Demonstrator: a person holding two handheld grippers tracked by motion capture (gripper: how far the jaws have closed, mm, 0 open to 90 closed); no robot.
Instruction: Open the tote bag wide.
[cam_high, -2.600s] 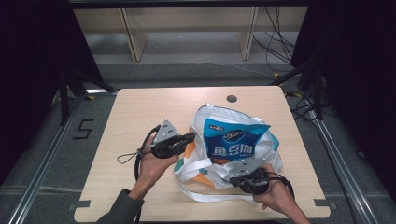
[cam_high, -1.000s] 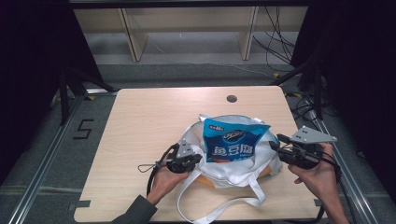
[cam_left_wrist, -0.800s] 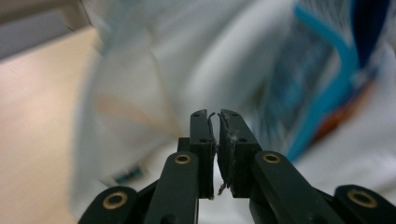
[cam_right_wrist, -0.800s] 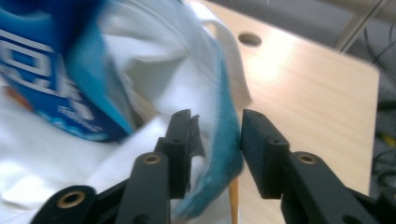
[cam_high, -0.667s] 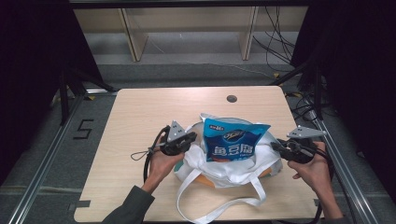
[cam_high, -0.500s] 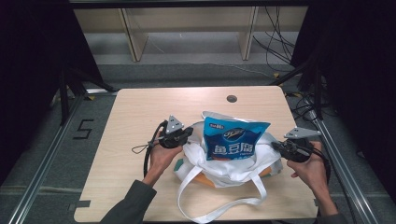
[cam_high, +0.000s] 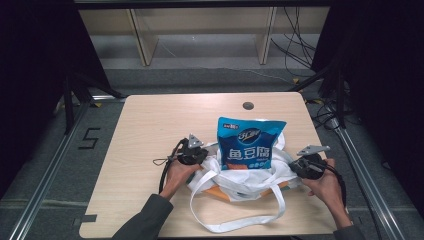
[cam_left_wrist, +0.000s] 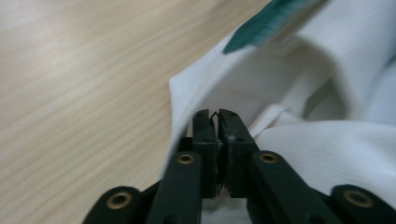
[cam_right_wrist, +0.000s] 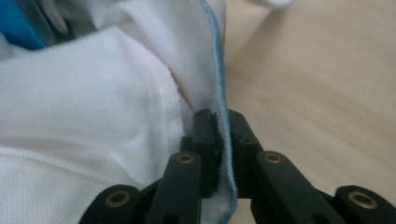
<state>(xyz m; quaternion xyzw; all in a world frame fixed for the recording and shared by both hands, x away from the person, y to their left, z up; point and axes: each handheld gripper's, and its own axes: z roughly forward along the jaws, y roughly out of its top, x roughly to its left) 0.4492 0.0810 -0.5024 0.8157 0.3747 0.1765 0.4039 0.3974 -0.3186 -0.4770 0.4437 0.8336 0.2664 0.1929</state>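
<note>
The left gripper (cam_left_wrist: 217, 114) has its fingers (cam_left_wrist: 201, 135) pinched on the white cloth bag (cam_high: 235, 175) at its left rim, the cloth edge caught between the pads. The right gripper (cam_right_wrist: 219, 114) has just closed its fingers (cam_right_wrist: 204, 135) on the bag's blue-stitched hem at the right side. Between the two, the bag sits on the desk (cam_high: 150, 120) toward its near right, mouth spread, with a blue snack packet (cam_high: 248, 144) standing upright in it and its handles trailing toward the near edge.
</note>
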